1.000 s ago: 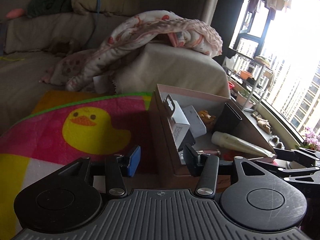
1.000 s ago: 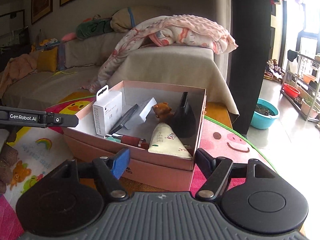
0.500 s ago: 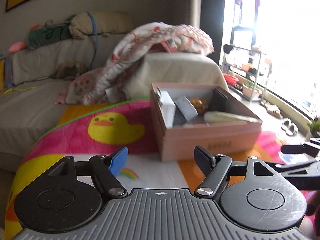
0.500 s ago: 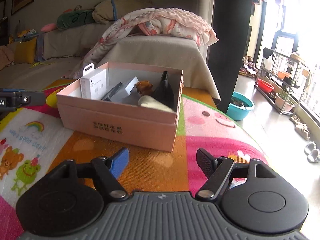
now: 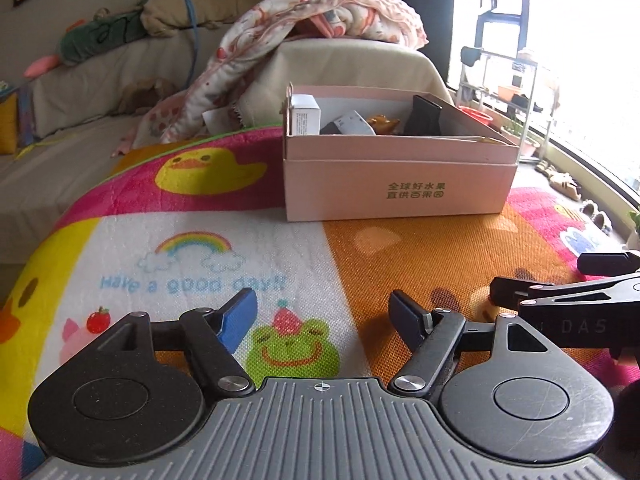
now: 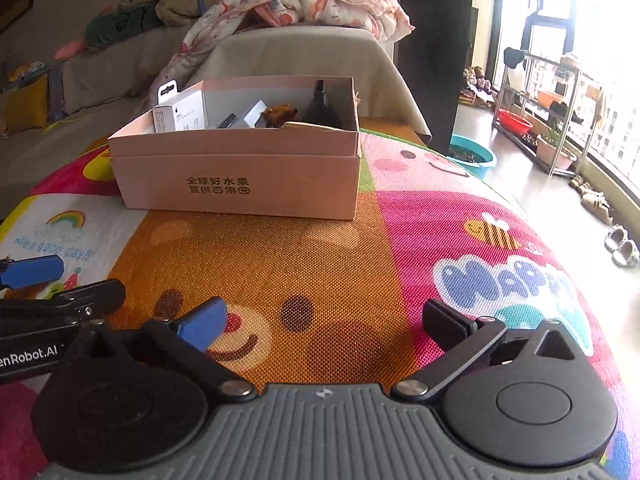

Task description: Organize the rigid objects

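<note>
pink box beyond both gaping grippers

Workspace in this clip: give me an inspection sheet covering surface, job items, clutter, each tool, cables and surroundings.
Surface: cartoon play mat, bare in front of the box.
Job's things: pink cardboard box stands on the mat, open-topped; inside it a white carton, a brown figurine, a black cone-shaped piece and a grey-white item.
Clutter: nothing seen loose on the mat.
Left tool: open, nothing between its fingers, short of the box.
Right tool: jaws have just been opening, now wide, nothing between them.
Cables: nothing seen.
Surroundings: covered sofa with a blanket, teal basin, metal rack by the window.
</note>
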`<state>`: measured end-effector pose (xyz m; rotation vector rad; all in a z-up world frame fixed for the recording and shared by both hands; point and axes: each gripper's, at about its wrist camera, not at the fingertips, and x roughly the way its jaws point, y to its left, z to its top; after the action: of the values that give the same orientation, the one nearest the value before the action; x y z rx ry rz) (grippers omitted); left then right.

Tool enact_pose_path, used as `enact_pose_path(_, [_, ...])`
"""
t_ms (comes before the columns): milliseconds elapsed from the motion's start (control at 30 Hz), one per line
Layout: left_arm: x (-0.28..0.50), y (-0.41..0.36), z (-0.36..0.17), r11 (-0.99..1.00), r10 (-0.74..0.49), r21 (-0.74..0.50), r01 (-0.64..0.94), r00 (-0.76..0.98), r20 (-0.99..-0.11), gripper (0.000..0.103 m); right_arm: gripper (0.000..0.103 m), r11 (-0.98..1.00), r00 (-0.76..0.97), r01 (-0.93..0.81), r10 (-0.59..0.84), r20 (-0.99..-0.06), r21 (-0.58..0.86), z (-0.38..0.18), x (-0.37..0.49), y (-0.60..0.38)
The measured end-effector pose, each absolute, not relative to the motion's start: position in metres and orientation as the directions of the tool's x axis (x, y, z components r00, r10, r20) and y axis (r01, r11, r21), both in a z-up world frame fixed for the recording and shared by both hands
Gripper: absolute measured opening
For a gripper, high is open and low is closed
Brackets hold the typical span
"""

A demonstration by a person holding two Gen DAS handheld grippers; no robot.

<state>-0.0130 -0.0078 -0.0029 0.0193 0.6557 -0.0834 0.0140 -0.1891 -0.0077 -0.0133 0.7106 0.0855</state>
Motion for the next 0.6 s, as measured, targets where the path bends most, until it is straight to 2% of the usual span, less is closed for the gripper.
enact_pose_path(600, [-0.0103, -0.0095, -0.0027, 0.997, -0.063, -0.002, 0.078, 0.79, -0.61, 0.08, 0.103, 0.998, 0.763, -0.069, 0.061, -0.644, 0.013, -0.0088, 0.0134, -0.1874])
